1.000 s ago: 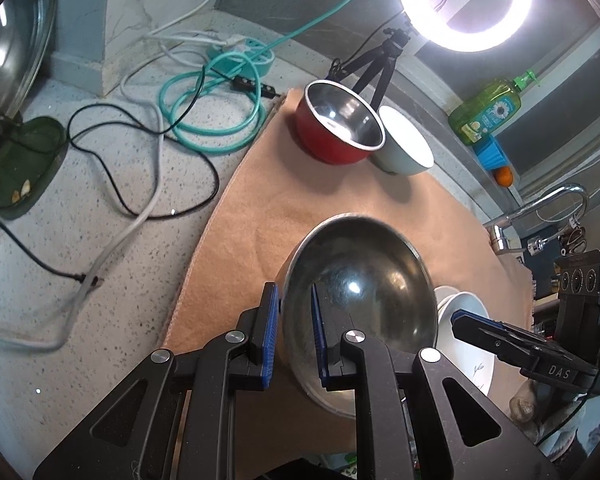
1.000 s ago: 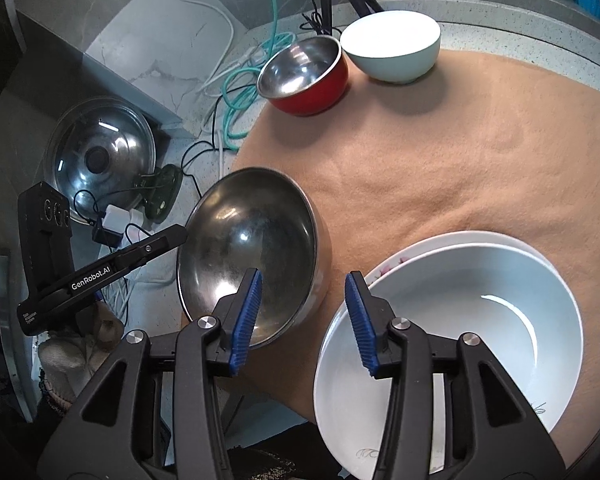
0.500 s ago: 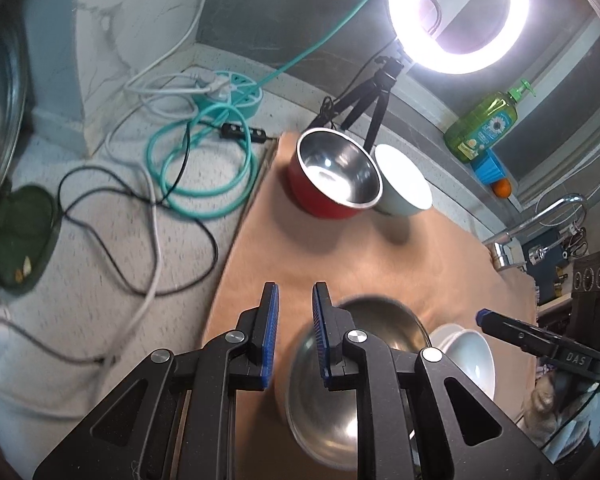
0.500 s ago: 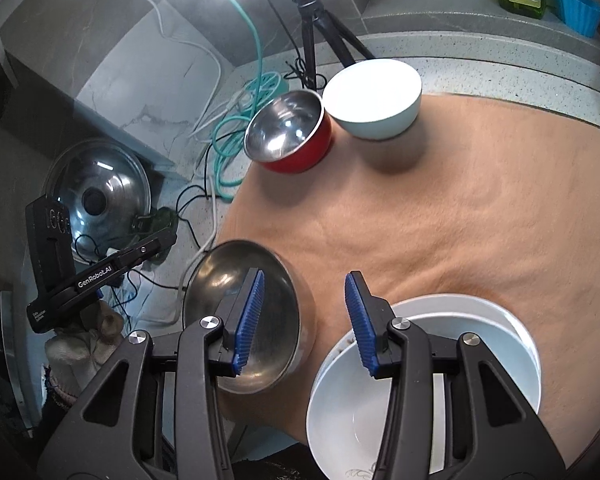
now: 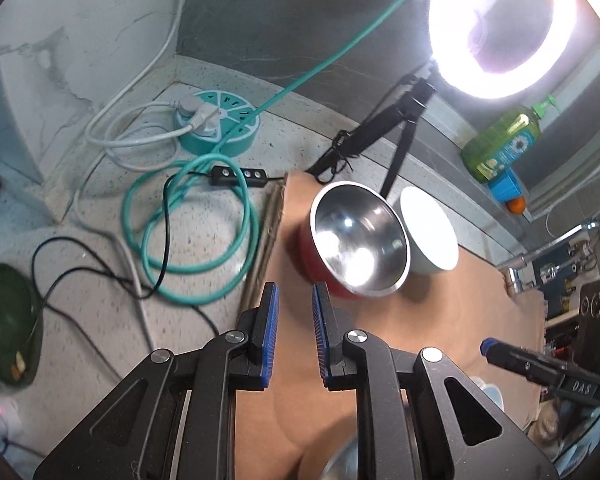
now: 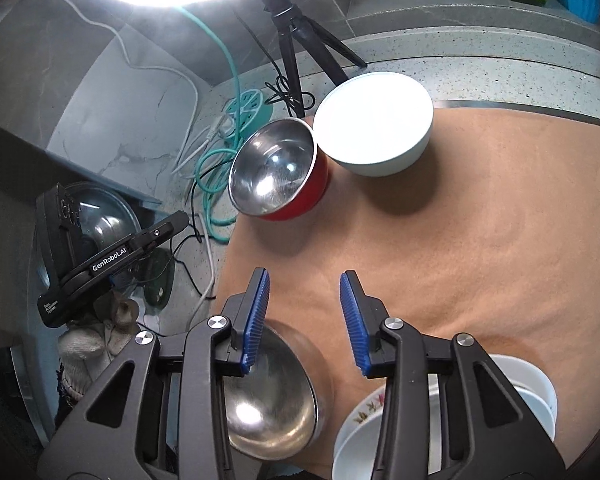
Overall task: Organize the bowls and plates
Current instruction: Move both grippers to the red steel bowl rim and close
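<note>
Left gripper (image 5: 294, 334): nearly closed, empty. Steel bowl (image 6: 268, 400) sits below it, probably released. Right gripper (image 6: 304, 322): empty, jaws closing, white plates (image 6: 540, 396) beside it. We should approach the red bowl (image 5: 360, 240) level and grip its rim squarely.

Four bowls stood on the tan mat (image 6: 480, 240): one red bowl (image 6: 278, 178) with a steel inside at upper centre, one white bowl (image 6: 374, 122) just right of it, one plain steel bowl (image 6: 272, 396) at the lower edge, and one white bowl (image 6: 538, 390) at lower right, nested on a floral-rimmed plate (image 6: 364, 412); whether more plates lay beneath could not be told. There were two sets of tongs, one ring light (image 5: 500, 28), one tripod (image 6: 296, 44), one green soap bottle (image 5: 500, 142) and one round teal power strip (image 5: 216, 122).
</note>
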Available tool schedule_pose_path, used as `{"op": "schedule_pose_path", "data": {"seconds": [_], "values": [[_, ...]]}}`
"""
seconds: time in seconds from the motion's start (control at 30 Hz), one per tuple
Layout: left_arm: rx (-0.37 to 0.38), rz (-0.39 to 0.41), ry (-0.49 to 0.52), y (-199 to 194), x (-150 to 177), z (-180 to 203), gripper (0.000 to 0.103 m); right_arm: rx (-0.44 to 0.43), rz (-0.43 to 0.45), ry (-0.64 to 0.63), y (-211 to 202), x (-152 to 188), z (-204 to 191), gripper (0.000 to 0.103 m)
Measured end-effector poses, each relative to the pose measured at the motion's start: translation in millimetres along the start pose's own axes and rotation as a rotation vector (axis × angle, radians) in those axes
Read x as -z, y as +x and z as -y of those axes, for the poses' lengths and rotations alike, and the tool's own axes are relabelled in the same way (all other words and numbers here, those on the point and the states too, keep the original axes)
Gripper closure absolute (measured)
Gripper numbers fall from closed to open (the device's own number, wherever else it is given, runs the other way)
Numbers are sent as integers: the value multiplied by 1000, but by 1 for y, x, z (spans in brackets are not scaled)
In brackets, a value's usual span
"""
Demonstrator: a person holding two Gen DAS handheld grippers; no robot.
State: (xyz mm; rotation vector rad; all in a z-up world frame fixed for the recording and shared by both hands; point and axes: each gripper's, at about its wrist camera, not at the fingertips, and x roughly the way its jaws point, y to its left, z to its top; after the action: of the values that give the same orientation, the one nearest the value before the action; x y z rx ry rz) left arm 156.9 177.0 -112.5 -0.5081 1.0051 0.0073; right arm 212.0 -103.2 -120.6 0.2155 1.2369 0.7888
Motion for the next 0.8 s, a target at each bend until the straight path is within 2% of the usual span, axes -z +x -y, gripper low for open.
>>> {"op": "schedule_pose_path", "data": {"seconds": [0.27,0.53,0.8], "values": [[23,-51,19,28,-25,0,88,27,-1,40,27,-29,-1,65],[52,-89,-11,53,-39,-2,88,25,-28,91,54,-47,4,65],[54,-104,7,65,-47,4,88,18,-42,103,73,-58,6,72]]}}
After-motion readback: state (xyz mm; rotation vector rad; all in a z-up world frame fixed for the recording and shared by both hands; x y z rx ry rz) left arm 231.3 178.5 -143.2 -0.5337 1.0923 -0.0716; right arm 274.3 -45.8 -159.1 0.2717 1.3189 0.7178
